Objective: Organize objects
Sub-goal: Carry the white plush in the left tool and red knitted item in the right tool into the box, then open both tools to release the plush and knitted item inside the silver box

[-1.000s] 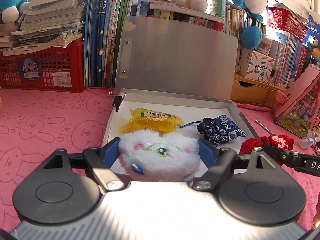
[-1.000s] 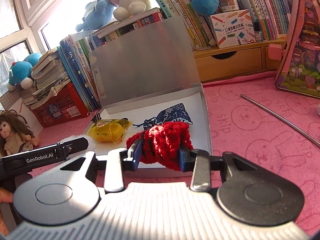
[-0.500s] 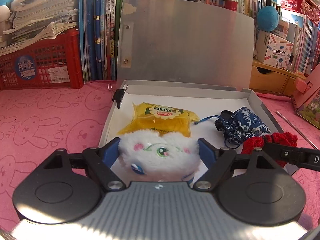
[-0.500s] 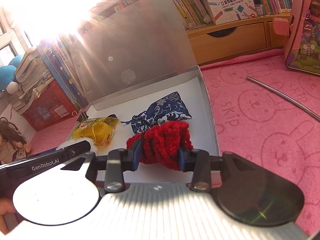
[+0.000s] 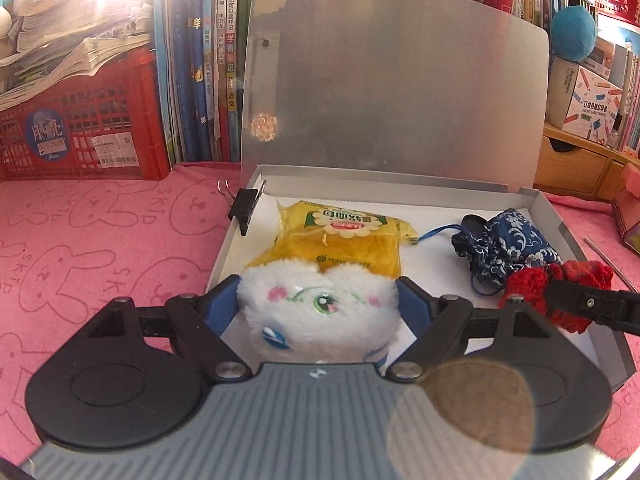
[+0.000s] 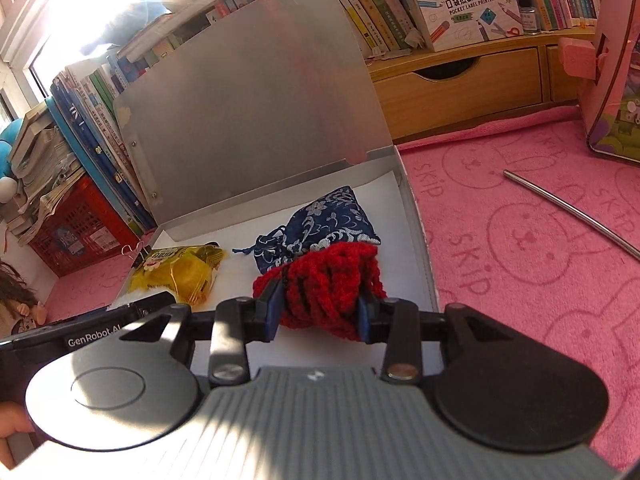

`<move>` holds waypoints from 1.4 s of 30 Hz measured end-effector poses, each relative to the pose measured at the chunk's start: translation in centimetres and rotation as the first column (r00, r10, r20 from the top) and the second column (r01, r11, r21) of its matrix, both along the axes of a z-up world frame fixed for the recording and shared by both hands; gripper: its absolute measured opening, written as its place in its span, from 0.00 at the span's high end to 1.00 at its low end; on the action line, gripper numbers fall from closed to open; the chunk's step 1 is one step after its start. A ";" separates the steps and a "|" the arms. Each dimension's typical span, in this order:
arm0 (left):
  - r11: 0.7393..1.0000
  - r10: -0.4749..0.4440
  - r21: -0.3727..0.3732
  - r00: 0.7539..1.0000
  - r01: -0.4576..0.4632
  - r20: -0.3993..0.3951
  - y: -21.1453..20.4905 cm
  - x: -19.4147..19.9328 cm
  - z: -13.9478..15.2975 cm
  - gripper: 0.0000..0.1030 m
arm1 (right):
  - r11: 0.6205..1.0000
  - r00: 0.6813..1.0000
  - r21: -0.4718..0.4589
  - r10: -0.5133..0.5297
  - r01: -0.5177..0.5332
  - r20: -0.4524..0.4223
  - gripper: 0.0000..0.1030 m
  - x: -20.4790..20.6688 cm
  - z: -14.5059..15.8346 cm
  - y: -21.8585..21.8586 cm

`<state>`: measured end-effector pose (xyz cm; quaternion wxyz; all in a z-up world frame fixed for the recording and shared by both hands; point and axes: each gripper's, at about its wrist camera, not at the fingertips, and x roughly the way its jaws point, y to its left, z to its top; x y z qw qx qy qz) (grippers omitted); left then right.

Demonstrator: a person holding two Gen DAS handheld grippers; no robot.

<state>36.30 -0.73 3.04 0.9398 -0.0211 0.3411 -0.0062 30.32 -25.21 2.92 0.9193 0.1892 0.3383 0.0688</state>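
A pink surface (image 5: 104, 248) is carrying an open grey box (image 5: 540, 216) with its lid (image 5: 392, 92) standing upright at the far side. A yellow packet (image 5: 340, 240) is lying inside toward the left, and a blue patterned pouch (image 5: 504, 248) is lying to its right. The left gripper (image 5: 318, 304) is holding a white plush toy (image 5: 320, 312) in wide jaws over the box's near left edge. The right gripper (image 6: 322, 304) is clamping a red knitted piece (image 6: 328, 288) in narrow jaws, just near the pouch. A black binder clip (image 5: 244, 208) is sitting on the box's left wall.
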 end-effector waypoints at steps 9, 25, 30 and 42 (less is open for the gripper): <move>1.000 0.018 0.021 1.000 -0.018 -0.004 0.2 1.5 -0.5 0.18 | 1.000 1.000 0.003 -0.007 0.007 0.001 0.61 1.1 -0.4 -0.4; 0.998 0.016 0.063 1.000 -0.017 0.021 -0.1 2.6 -1.5 0.16 | 0.999 0.999 -0.003 -0.032 0.032 0.007 0.61 2.0 -0.9 -1.2; 0.996 0.007 0.086 1.000 -0.009 0.027 -0.2 2.4 -1.6 0.15 | 1.000 0.999 -0.002 -0.030 0.030 0.012 0.60 1.9 -1.0 -1.2; 0.992 -0.036 0.119 0.999 0.034 0.018 -0.3 0.7 -0.5 0.12 | 1.000 1.000 0.014 0.019 -0.019 0.022 0.30 0.4 0.4 -1.0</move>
